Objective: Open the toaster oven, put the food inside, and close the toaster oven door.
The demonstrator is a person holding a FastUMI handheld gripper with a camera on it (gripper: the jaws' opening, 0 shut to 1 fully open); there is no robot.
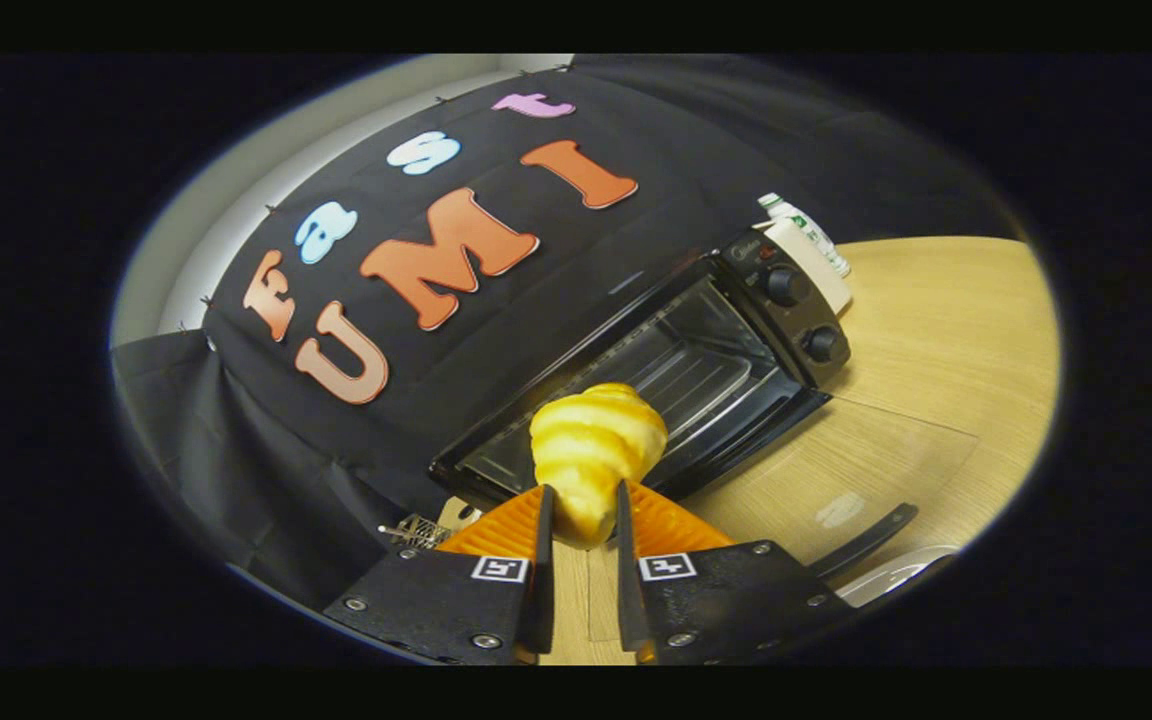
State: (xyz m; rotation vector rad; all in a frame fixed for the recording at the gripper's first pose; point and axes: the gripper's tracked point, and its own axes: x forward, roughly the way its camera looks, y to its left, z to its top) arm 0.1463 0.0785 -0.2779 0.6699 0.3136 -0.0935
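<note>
Carrying the croissant [598, 440] toward the toaster oven [681, 375] is the step you appear to be in, and the grip looks sound: the jaws of the gripper [582, 512] are narrowed onto the pastry's lower end, one finger pressing each side, with most of its bulk standing out ahead of the fingertips. The oven sits on the wooden surface [946, 330] just beyond the croissant, its glass door [836, 475] dropped flat toward you and the wire rack [696, 375] bare inside. Two knobs [804, 315] mark its control panel on the far side, and a white bottle [808, 240] stands behind it against the cloth wall.

Since the view is tilted against the oven, level your wrist first so the croissant enters square to the cavity. Come in above the lowered door, not across its handle [861, 540], and keep clear of the upper lip of the opening. Squeeze no harder; a soft pastry will likely crush or slip. Set it well back on the rack, then spread the jaws and draw straight out. The door remains to be shut.
</note>
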